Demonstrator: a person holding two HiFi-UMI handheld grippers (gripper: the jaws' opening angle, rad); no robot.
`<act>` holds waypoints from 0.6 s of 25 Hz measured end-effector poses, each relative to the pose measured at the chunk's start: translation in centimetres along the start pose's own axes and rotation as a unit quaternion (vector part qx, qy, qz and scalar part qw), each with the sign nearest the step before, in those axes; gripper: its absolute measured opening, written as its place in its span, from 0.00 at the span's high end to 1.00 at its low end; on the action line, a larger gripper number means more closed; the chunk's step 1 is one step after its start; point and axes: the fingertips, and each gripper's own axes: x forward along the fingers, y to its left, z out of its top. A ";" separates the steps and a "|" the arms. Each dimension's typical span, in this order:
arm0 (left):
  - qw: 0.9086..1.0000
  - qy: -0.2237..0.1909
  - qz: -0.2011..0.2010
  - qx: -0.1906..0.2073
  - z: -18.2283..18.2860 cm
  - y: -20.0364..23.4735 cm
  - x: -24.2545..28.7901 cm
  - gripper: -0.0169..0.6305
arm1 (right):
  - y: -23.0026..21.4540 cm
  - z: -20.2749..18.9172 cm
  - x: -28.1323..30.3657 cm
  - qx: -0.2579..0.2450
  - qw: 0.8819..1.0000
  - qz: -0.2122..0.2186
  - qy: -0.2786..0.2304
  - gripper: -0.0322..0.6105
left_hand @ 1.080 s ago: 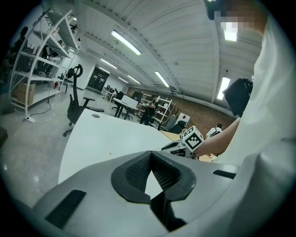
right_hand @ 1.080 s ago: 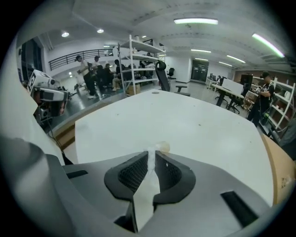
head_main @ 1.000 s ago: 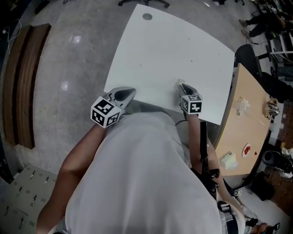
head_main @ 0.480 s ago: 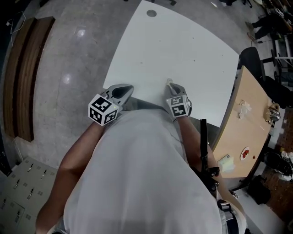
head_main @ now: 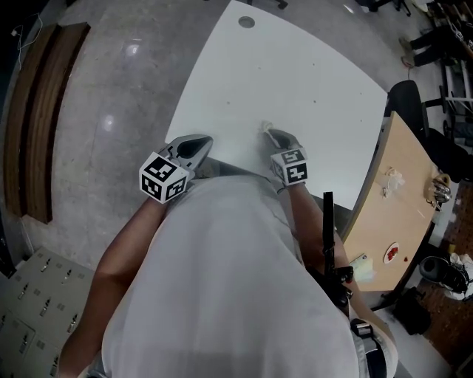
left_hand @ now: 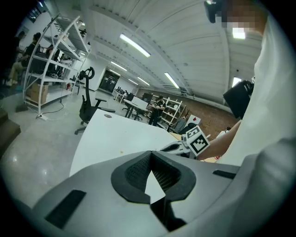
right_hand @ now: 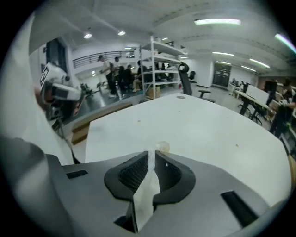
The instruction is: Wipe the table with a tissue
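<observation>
Right gripper (right_hand: 151, 155) clamps white tissue (right_hand: 145, 194) at table's (head_main: 295, 66) near edge.
Tissue's crumpled tip pokes past the jaws over the white tabletop; left gripper (left_hand: 151, 152), jaws together and empty, hangs at its 9 o'clock by the table corner. Wooden desk (head_main: 395, 214) stands at 3 o'clock.

Polished grey floor (head_main: 96, 111), white shelving (left_hand: 48, 65)

White table (head_main: 295, 81) is standing on grey floor (head_main: 111, 88); round cable hole (head_main: 246, 22) is sitting near its far-left corner; tiny specks (right_hand: 237, 145) are lying scattered across the top.
</observation>
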 end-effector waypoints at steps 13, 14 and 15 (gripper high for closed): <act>0.996 -0.021 0.071 -0.044 -0.3 2.6 -2.7 0.96 | 0.2 8.1 8.1 -0.098 0.993 0.063 0.000 0.87; 0.996 -0.020 0.075 -0.046 -0.4 2.8 -3.1 0.96 | 0.4 8.8 8.7 -0.111 0.992 0.063 0.003 0.87; 0.996 -0.020 0.079 -0.048 -0.5 2.9 -3.4 0.96 | 0.5 9.4 9.3 -0.122 0.991 0.063 0.005 0.87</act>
